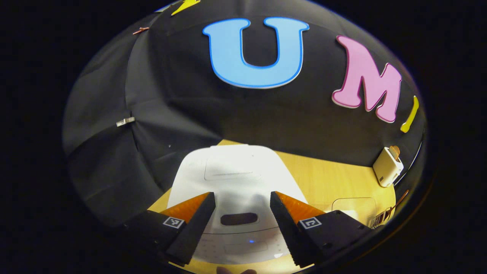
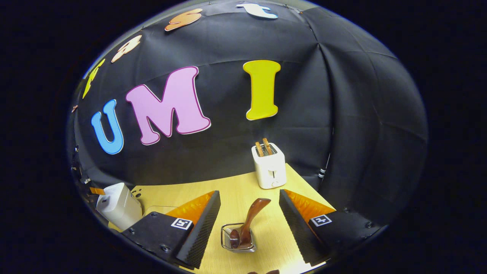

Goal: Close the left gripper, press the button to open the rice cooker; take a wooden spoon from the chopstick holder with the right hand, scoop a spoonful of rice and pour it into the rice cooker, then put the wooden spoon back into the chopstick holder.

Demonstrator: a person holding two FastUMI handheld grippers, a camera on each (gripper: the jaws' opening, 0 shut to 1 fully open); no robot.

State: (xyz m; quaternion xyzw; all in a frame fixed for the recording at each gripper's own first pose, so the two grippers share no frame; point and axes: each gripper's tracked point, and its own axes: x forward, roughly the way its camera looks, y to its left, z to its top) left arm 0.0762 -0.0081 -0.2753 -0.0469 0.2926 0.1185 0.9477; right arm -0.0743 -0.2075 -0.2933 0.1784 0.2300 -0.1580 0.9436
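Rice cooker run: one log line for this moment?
stage: pre-press | rice cooker: lid closed | left gripper: open, above cooker | right gripper: open, facing wooden spoon in chopstick holder

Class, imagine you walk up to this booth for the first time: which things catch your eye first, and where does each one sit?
The white rice cooker stands out most, lid down, directly ahead of the open left gripper. In the right gripper view, a wooden spoon leans in a wire chopstick holder between the open right gripper's fingers. Behind it, at the far edge of the wooden table, a white toaster holds two slices.
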